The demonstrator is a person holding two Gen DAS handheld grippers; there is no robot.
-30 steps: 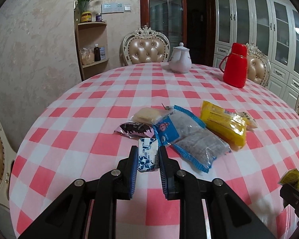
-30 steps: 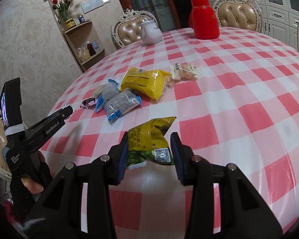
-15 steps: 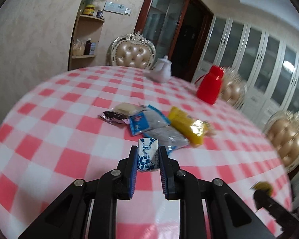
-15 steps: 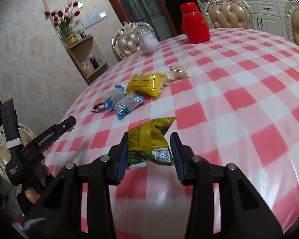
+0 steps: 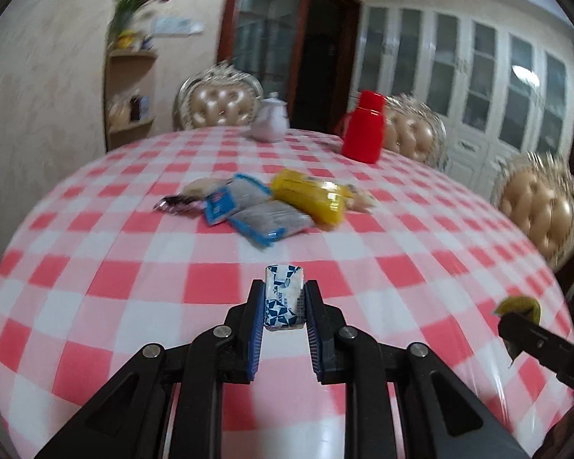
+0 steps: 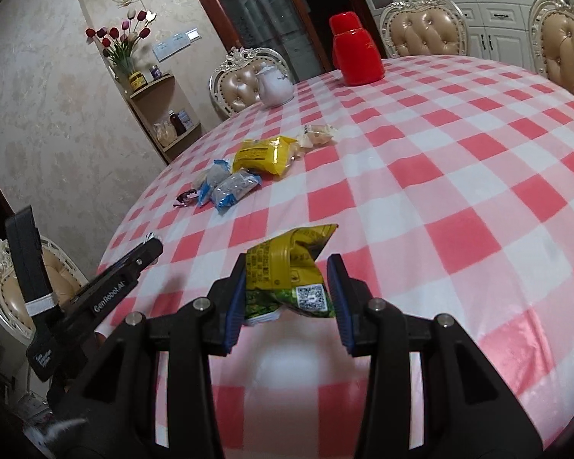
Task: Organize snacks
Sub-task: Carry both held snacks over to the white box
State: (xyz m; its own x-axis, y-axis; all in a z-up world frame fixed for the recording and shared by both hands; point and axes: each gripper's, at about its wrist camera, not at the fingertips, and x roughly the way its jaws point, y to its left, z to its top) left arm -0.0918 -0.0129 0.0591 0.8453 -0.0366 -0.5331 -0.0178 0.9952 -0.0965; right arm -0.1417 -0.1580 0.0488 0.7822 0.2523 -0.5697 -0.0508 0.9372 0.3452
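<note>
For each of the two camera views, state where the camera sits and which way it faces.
Left wrist: sits behind the left gripper, facing across the table; its fingers clamp a blue-white packet.
Right wrist: sits behind the right gripper, clamping a yellow-green packet; a fingertip shows below the left gripper.
Shared: snack pile, red flask, teapot.

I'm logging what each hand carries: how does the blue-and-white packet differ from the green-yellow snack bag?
The blue-and-white packet is small, blocky and smooth; the green-yellow snack bag is larger, crumpled and carries a QR code. The packet sits in the left tongs, the bag in the right tongs. Both are clamped above the checked tablecloth.
</note>
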